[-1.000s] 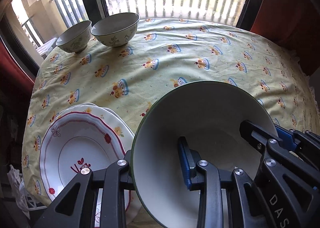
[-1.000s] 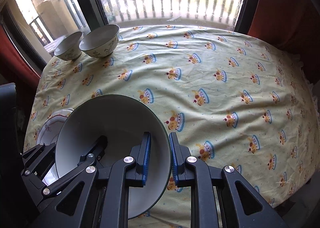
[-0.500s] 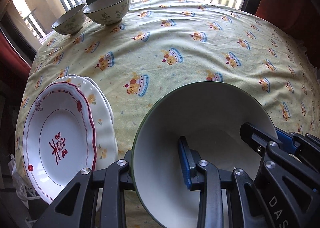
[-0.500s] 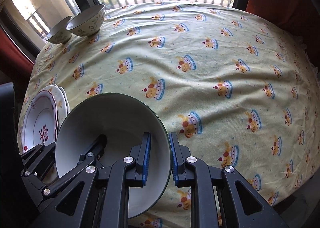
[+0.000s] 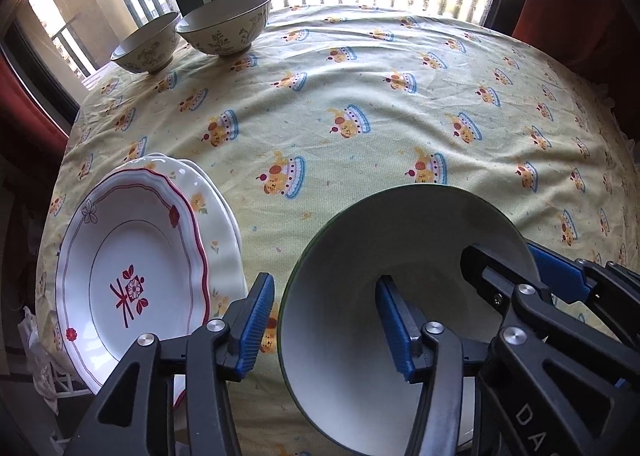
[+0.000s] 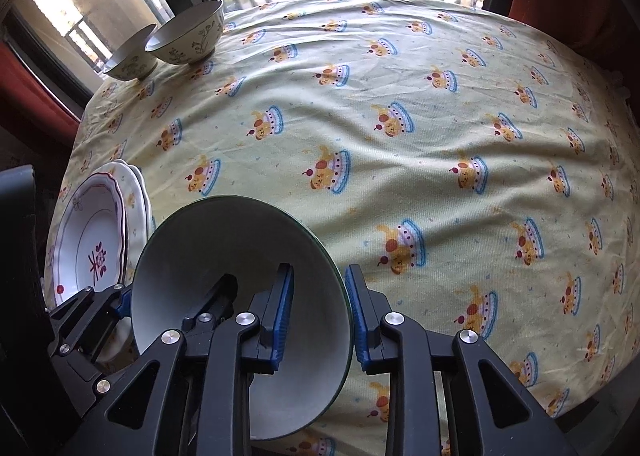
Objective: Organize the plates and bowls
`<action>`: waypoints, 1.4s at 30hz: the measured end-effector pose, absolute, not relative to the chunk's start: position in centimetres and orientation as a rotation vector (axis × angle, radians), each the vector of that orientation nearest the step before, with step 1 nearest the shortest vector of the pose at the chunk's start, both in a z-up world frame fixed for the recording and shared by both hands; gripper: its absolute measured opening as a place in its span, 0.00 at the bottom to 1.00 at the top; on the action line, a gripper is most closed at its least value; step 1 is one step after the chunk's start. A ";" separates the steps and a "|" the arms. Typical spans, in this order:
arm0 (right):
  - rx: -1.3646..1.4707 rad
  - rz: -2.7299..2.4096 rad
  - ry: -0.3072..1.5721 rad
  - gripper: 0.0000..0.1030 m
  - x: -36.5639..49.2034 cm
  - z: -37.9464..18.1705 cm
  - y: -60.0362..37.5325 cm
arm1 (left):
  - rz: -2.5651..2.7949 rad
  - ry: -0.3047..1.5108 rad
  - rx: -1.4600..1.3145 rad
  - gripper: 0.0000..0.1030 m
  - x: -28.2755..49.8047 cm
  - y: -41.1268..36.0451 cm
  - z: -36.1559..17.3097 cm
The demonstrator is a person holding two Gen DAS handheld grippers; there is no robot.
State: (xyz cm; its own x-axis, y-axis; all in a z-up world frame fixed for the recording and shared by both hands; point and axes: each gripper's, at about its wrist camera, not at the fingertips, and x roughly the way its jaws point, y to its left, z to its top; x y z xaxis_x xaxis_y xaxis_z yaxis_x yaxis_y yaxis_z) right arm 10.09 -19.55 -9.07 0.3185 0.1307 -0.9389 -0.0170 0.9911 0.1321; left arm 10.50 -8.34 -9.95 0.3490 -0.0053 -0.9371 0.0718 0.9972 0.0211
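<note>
The green-rimmed bowl (image 5: 400, 296) sits low in the frame on the tabletop (image 5: 360, 103). Both the left gripper (image 5: 324, 320) and right gripper (image 6: 318, 316) have just spread their fingers off its rim, gripping nothing; it looks released, freeing both for the next dish.

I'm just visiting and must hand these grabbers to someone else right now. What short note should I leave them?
Left gripper: jaws just opened, straddling the near rim of the big green-rimmed bowl, pads clear.
Right gripper: also just opened around the opposite rim.
The bowl appears set on the tablecloth beside the plate stack.
Two small floral bowls sit at the far edge.
Left: withdraw both grippers, then probably gather the bowls.
</note>
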 end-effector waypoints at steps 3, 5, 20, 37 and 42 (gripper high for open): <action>0.110 0.103 1.203 0.49 10.3 -7.6 -19.4 | -0.043 1.166 0.045 0.73 10.6 -7.8 -8.2; 0.100 0.092 1.174 0.58 10.5 -6.6 -19.2 | -0.036 1.153 0.045 0.75 11.0 -7.4 -7.3; 0.058 0.072 1.122 0.64 15.8 -3.1 -12.1 | -0.046 1.114 0.008 0.80 16.7 0.3 -4.6; 0.087 -0.017 1.067 0.64 26.5 -1.6 -5.7 | -0.076 1.070 0.013 0.80 27.1 5.9 -3.7; 0.106 -0.032 1.062 0.64 29.0 -2.1 -5.5 | -0.080 1.056 0.036 0.79 29.6 6.0 -3.9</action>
